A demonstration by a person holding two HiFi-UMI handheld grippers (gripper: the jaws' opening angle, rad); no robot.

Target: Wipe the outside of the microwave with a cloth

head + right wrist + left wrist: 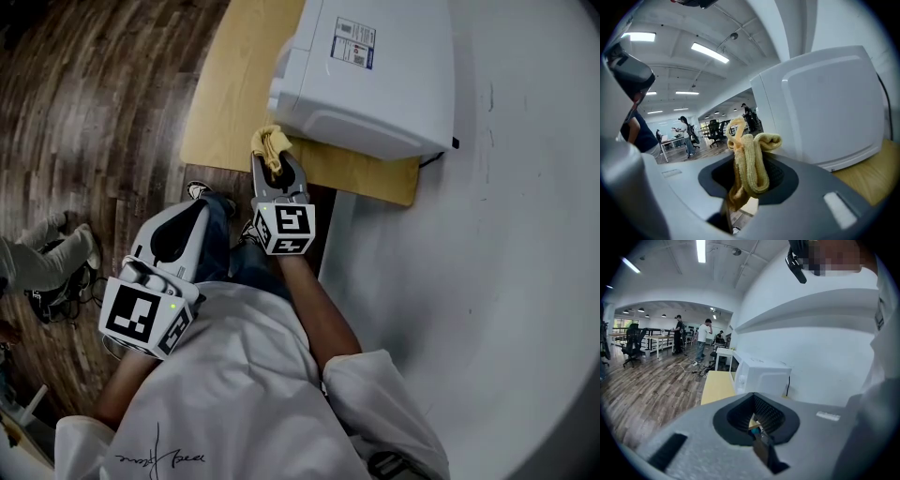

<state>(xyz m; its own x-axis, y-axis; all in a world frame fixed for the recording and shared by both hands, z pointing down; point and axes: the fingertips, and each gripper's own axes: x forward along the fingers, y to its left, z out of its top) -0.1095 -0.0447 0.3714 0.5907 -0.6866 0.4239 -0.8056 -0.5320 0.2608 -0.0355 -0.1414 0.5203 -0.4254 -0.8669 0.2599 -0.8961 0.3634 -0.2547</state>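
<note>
While my left gripper (180, 228) hangs close to my body, jaws pressed together on nothing, my right gripper (277, 172) clamps the yellow cloth (270, 148) just beside the white microwave (375, 84) on the wooden table (225, 84).

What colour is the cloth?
Yellow: the cloth shows best in the right gripper view, pinched by the right gripper.

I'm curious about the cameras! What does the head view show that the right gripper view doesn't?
Only the head view: the left gripper, a label sticker, the person's white shirt. Only the right gripper view: ceiling lights and people far off. Both: the yellow cloth pinched by the fingers of the right gripper, near the white microwave on the wooden table.
</note>
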